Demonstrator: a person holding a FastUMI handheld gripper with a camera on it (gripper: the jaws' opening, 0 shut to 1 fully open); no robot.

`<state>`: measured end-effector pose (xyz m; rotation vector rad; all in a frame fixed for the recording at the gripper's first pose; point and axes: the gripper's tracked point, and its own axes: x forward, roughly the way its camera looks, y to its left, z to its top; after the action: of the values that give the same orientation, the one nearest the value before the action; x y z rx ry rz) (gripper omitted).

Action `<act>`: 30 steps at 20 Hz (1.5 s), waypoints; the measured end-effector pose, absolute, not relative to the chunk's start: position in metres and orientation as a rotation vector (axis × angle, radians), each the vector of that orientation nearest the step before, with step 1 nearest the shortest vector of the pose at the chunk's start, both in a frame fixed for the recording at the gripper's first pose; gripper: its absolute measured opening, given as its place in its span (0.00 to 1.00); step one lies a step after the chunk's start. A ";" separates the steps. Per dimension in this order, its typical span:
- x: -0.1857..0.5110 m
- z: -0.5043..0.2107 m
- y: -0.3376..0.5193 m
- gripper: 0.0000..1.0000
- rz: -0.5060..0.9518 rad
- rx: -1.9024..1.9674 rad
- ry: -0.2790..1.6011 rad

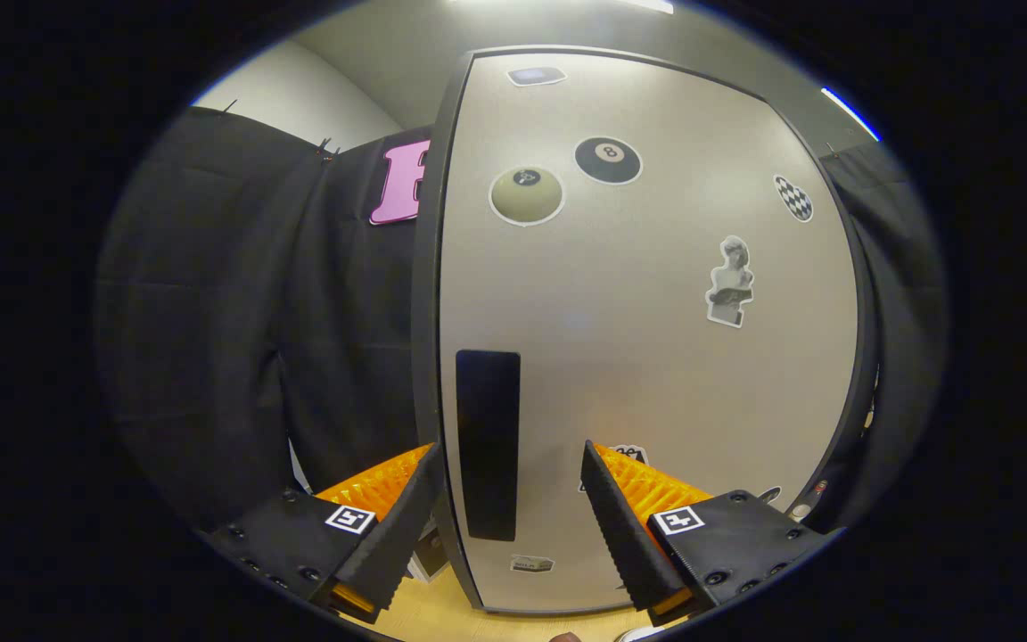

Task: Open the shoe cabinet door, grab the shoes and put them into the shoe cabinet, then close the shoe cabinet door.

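The shoe cabinet door [647, 357] stands right in front of me, a pale grey panel in a dark frame with several stickers on it. A dark vertical handle [488, 443] runs down its left side. My gripper [509, 464] is open, and its two fingers straddle the handle and the door's left edge: the left fingertip [415, 481] lies outside that edge, the right fingertip [598, 481] is in front of the panel. I cannot tell whether either finger touches the door. A small pale bit of something [643, 634] shows on the floor below the right finger.
Black booth cloth [237, 339] hangs to the left of the cabinet and also to its right [901, 294]. A light wooden floor [429, 611] shows under the fingers. A white wall and ceiling [299, 94] rise behind the cloth.
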<state>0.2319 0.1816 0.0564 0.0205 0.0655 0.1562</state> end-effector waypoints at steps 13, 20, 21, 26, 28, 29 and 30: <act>0.236 0.056 0.197 0.25 0.178 0.018 0.094; 0.231 0.054 0.197 0.08 0.231 -0.010 0.143; 0.230 0.053 0.197 0.06 0.227 -0.005 0.142; 0.213 0.055 0.192 0.06 0.191 0.002 0.135; 0.204 0.055 0.187 0.07 0.178 -0.006 0.132; 0.199 0.056 0.184 0.06 0.171 -0.008 0.130; 0.195 0.055 0.181 0.06 0.165 -0.008 0.129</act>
<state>0.1951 0.1814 0.0555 -0.0084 0.1288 0.1654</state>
